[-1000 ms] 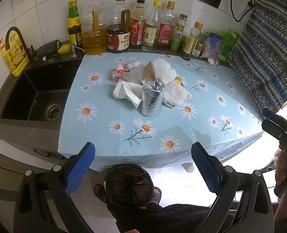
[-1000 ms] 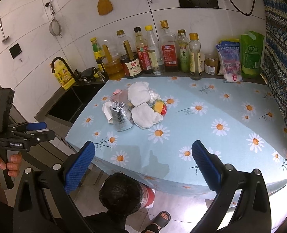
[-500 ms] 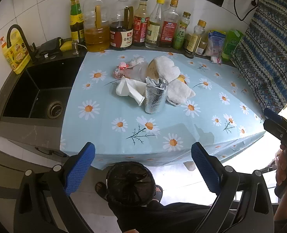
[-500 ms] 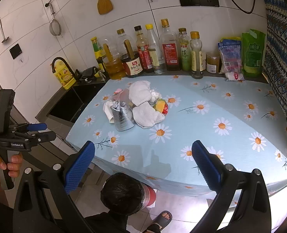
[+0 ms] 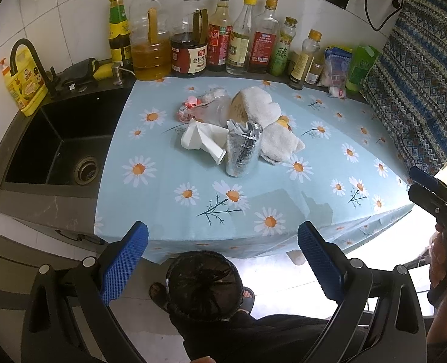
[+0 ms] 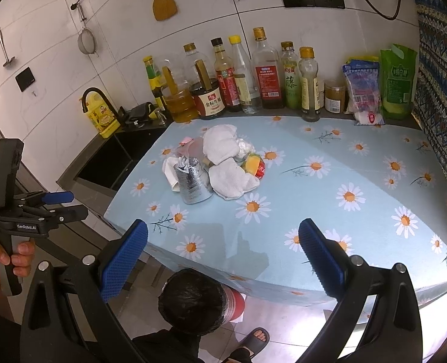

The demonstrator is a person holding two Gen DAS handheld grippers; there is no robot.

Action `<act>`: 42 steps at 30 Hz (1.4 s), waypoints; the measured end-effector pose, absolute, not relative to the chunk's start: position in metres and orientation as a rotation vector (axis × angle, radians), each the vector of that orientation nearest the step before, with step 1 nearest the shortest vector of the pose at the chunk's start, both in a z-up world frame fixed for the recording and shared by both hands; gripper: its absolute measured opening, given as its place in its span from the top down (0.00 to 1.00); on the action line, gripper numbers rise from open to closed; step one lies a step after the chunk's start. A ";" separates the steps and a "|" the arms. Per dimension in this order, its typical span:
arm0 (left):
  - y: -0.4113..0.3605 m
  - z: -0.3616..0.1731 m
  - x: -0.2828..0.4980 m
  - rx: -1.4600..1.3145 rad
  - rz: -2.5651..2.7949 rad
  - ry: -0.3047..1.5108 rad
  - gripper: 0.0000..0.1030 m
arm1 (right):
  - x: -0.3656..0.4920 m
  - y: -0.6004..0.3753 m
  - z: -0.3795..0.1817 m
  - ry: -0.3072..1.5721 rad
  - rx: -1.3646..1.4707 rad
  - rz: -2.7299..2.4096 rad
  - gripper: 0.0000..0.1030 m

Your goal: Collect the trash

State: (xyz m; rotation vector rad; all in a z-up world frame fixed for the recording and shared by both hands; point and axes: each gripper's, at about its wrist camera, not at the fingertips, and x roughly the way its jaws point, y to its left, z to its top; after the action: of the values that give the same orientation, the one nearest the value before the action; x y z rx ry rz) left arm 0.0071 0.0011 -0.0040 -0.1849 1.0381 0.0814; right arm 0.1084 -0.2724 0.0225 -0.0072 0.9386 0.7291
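Observation:
A heap of trash lies mid-counter on the daisy tablecloth (image 5: 211, 199): a crumpled silver foil bag (image 5: 241, 151) (image 6: 191, 183), white paper tissues (image 5: 279, 142) (image 6: 223, 146), a white folded wrapper (image 5: 202, 140), pink-and-clear plastic (image 5: 199, 106) and a red-yellow wrapper (image 6: 253, 165). A bin lined with a black bag (image 5: 203, 284) (image 6: 193, 305) stands on the floor below the counter's front edge. My left gripper (image 5: 223, 260) hangs open over the bin, off the counter. My right gripper (image 6: 223, 260) is open too, near the front edge, holding nothing.
Oil and sauce bottles (image 5: 190, 45) (image 6: 262, 72) line the back wall, with packets (image 6: 396, 81) at the right. A black sink (image 5: 57, 148) with a faucet lies left of the cloth. A patterned curtain (image 5: 420, 75) hangs at the right. The person's sandalled foot (image 6: 253, 341) is beside the bin.
Both cameras have drifted slightly, so the trash heap sits a little lower in each view. Both grippers stay open and nothing has been picked up.

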 end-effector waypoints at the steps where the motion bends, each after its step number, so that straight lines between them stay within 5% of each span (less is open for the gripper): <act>1: 0.001 -0.004 0.008 -0.184 0.081 1.039 0.07 | 0.108 -0.272 0.022 0.939 -0.008 0.732 0.04; 42: 0.055 -0.060 0.016 -0.294 0.148 1.153 0.07 | 0.163 -0.160 -0.044 1.055 0.026 0.892 0.07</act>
State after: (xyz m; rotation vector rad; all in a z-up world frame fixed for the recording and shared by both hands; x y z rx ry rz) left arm 0.0163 0.0547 -0.0596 -0.2937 1.1534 0.1481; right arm 0.1625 -0.1599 -0.0443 0.0259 1.0548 0.8923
